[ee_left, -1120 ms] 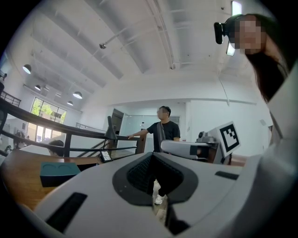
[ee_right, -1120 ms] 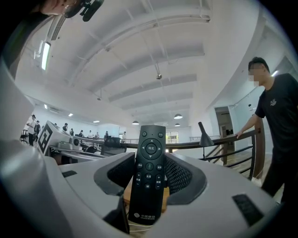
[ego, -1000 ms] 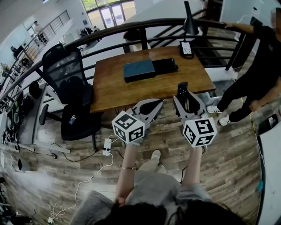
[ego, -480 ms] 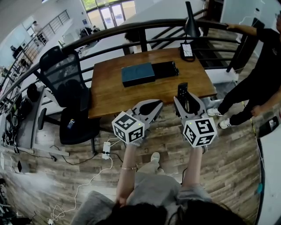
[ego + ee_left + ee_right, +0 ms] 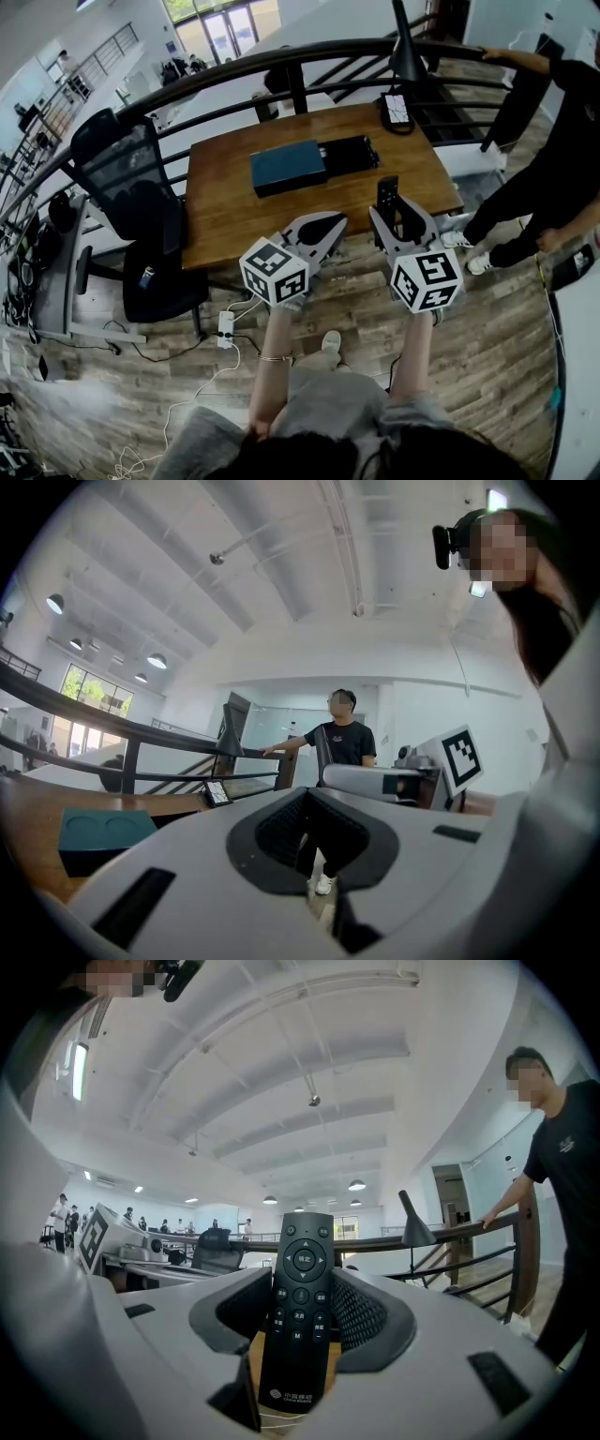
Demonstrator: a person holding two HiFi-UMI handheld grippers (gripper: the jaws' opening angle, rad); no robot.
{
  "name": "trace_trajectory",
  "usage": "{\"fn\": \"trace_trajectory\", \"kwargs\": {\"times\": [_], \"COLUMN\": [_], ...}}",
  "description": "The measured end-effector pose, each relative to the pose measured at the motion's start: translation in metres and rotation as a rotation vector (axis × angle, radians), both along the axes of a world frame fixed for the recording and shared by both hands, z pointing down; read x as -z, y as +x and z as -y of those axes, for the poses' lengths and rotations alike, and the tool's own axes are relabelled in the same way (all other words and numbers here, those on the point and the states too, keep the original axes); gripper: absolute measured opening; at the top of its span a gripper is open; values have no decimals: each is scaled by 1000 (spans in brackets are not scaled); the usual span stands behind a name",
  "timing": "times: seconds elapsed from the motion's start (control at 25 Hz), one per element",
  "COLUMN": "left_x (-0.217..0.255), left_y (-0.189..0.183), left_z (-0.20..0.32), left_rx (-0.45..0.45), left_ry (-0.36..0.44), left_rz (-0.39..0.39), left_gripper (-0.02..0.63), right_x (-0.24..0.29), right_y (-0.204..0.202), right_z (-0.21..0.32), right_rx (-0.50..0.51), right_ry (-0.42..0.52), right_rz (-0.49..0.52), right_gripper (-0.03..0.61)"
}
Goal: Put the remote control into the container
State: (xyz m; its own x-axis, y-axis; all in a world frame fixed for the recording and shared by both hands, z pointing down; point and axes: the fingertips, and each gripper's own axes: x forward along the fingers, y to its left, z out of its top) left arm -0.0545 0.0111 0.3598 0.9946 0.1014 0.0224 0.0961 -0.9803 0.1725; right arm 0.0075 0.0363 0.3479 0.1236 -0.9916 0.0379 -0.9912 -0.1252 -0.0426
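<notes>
1. The right gripper (image 5: 395, 212) has its fingers clamped on the remote (image 5: 302, 1307). They grip its lower half, and the buttons face back towards that gripper's camera.
2. The remote's long axis runs out along the fingers. In the head view its free end (image 5: 387, 190) points forward and shows against the near right part of the worktop (image 5: 234, 202).
3. The left gripper (image 5: 323, 234) is held just beside the right one. Its fingers are together with nothing between them, and it appears to have no part in the carry.
4. Both grippers seem to sit at the worktop's near edge, more over the floor than over the wood.
5. The teal box (image 5: 288, 167) lies ahead and to the left of the remote, mid-worktop, with its long side running across the view. A black piece (image 5: 349, 155) touches its right end.
6. One of these two is probably the container, but I cannot tell which, or whether either is open.
7. Only bare wood lies between the remote and the box, so a forward reach angled left looks unobstructed. The remote would likely need turning to lie along the box.
8. Farther right are a small screen (image 5: 397, 108) and a lamp (image 5: 403, 52), well clear of that path.
9. A chair (image 5: 131, 187) stands to the left, a person (image 5: 553, 159) stands at the right by the railing (image 5: 234, 75), and neither is in the way.
</notes>
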Motion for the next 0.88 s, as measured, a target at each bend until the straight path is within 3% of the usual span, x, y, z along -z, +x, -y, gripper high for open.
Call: {"fn": "trace_trajectory", "kwargs": {"times": [0.88], "left_x": [3], "left_y": [22], "left_z": [64], "left_rx": [-56], "left_ry": [-24], "left_rz": [-33], "left_gripper": [3], "right_x": [3], "right_y": [18], "right_z": [59], "right_rx": [-40], "right_ry": [-5], "right_rz": [-8], "right_gripper": [210]}}
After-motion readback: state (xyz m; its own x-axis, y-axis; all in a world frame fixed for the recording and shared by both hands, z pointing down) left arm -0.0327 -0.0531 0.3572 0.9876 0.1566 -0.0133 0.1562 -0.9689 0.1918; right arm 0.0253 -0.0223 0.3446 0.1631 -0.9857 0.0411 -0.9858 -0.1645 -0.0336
